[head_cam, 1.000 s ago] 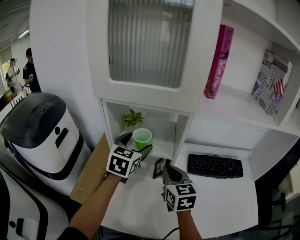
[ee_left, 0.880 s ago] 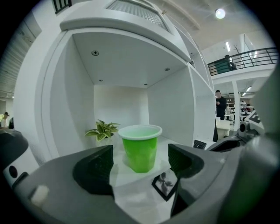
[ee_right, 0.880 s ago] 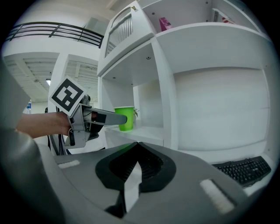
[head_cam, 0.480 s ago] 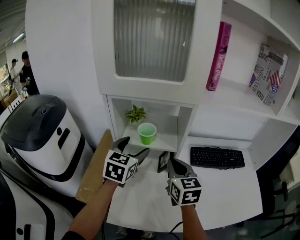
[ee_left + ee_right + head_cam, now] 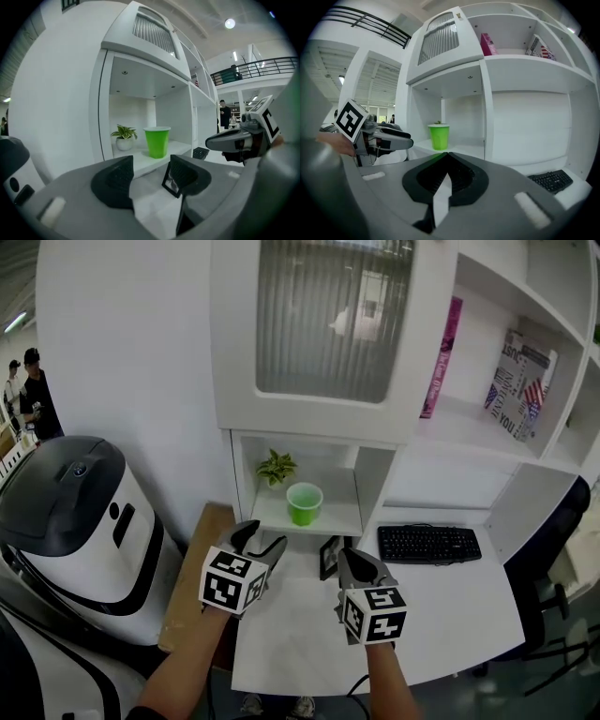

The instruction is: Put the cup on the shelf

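The green cup [image 5: 305,502] stands upright on the low shelf [image 5: 343,517], ahead of both pairs of fingers and touched by neither. Just to its left and a little deeper in the same compartment sits a small potted plant [image 5: 276,467]. The left gripper [image 5: 262,540] hangs short of the shelf edge with its fingers [image 5: 114,180] apart and nothing between them. Through that gap, in the left gripper view, the cup [image 5: 157,142] and the plant [image 5: 124,137] show beyond the fingertips, the cup apart from both pads. A small dark picture frame [image 5: 328,557] stands tilted on the tabletop [image 5: 450,610] between the two grippers, just beside the right-hand finger of the left gripper [image 5: 147,171], which partly covers it in that gripper's own view. The right gripper [image 5: 352,561] is held lower, near the left one, with its fingers [image 5: 461,176] closed together on nothing – only a thin seam runs between the pads. From the right gripper view the cup [image 5: 439,136] stands ahead and slightly left of the closed tips, and the left gripper [image 5: 389,136] reaches in from the left side. A black keyboard [image 5: 429,544] lies on the tabletop to the right of the right fingers – well apart from the cup. A pink book [image 5: 441,357] stands on a higher shelf, above and to the right.
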